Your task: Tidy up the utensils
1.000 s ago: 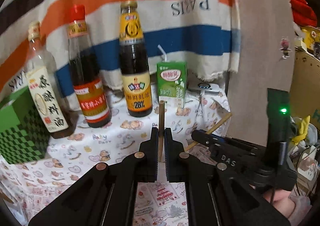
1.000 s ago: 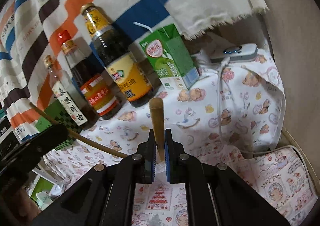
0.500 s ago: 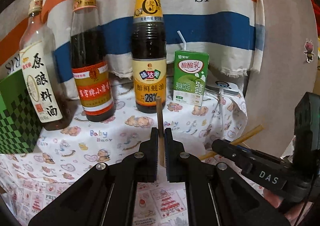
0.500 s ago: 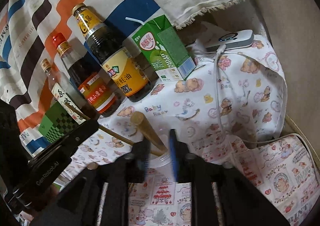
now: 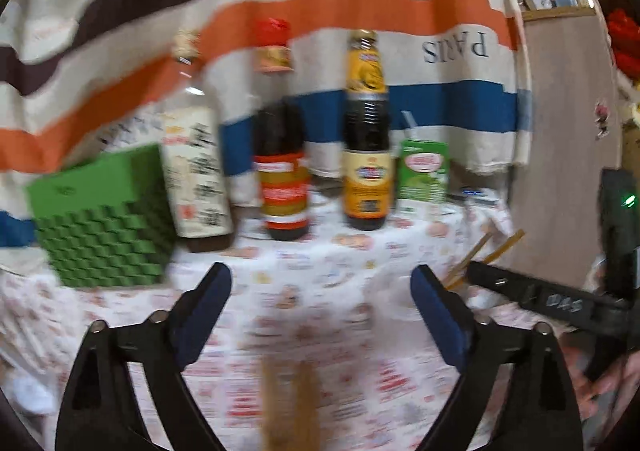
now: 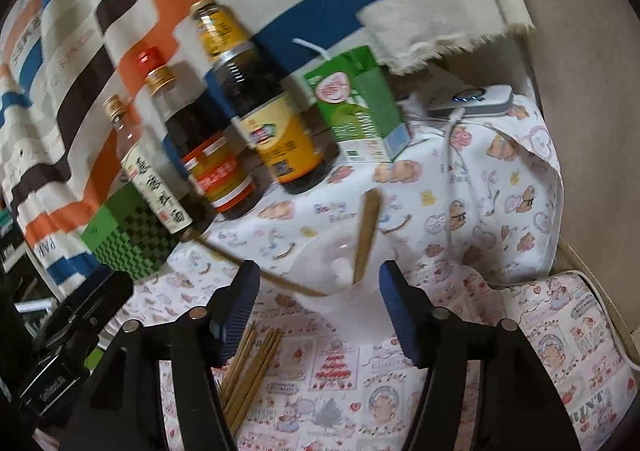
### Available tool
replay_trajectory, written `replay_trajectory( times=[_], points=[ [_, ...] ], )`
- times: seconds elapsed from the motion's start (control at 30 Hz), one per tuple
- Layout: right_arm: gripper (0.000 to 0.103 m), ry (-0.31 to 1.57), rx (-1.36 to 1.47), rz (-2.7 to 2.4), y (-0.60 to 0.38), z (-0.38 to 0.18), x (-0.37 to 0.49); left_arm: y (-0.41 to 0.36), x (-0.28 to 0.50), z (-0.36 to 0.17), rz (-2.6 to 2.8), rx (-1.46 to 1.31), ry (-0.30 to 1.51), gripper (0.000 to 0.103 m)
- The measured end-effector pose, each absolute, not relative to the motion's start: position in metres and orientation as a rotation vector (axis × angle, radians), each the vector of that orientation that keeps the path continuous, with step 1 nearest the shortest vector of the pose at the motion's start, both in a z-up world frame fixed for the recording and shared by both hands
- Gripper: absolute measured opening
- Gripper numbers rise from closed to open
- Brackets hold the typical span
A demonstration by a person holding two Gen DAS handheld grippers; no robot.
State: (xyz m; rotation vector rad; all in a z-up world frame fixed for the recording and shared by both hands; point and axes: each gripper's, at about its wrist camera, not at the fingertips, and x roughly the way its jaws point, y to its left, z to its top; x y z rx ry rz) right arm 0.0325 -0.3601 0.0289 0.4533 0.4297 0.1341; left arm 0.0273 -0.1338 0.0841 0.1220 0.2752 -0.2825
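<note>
- The left gripper (image 5: 321, 293) had its jaws spread wide and opening, with nothing pressed between the blue pads; only the printed tablecloth (image 5: 360, 371) showed in the gap.
- At the near edge of the left wrist view, below that gap, blurred brown chopstick ends (image 5: 290, 407) stood free of both fingers.
- The right gripper (image 6: 319, 287) also had its jaws parting, the pads touching nothing.
- A clear plastic cup (image 6: 340, 279) sat on the cloth just ahead of the right gripper, between its fingertips but apart from them.
- Two chopsticks rested in that cup: one wooden chopstick (image 6: 367, 235) leaned nearly upright, and a second chopstick (image 6: 256, 271) slanted out low toward the far left.
- A loose bundle of chopsticks (image 6: 248, 367) lay flat on the cloth near the right gripper's left finger.
- In the left wrist view the right gripper's black body came in from the right, with two chopstick tips (image 5: 486, 251) poking up past it.
- Farther off, a row stood on the table: a green checkered box (image 5: 102, 223) at the left, then a clear bottle with a white label (image 5: 194, 171), a red-capped dark bottle (image 5: 282, 171), a yellow-labelled dark bottle (image 5: 366, 155) and a green drink carton (image 5: 424, 177) with a straw.
- To the far right of the carton lay a small white device (image 6: 472, 99) with a cable trailing toward the near side.
- A striped cloth (image 5: 320, 3) hung behind everything.
</note>
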Motion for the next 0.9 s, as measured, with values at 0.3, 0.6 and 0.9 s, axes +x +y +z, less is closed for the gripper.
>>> replay_trajectory(
  times=[0.3, 0.6, 0.9],
  points=[
    [0.067, 0.516, 0.458, 0.189, -0.332, 0.019, 0.03, -0.072, 0.006, 0.07, -0.109, 0.091, 0.262, 0.102],
    [0.067, 0.554, 0.37, 0.18, -0.3, 0.002, 0.032, -0.05, 0.013, 0.04, -0.041, 0.069, 0.36, 0.102],
    [0.067, 0.614, 0.364, 0.247, -0.287, -0.01, 0.036, -0.038, 0.014, 0.035, 0.042, 0.045, 0.412, 0.102]
  ],
)
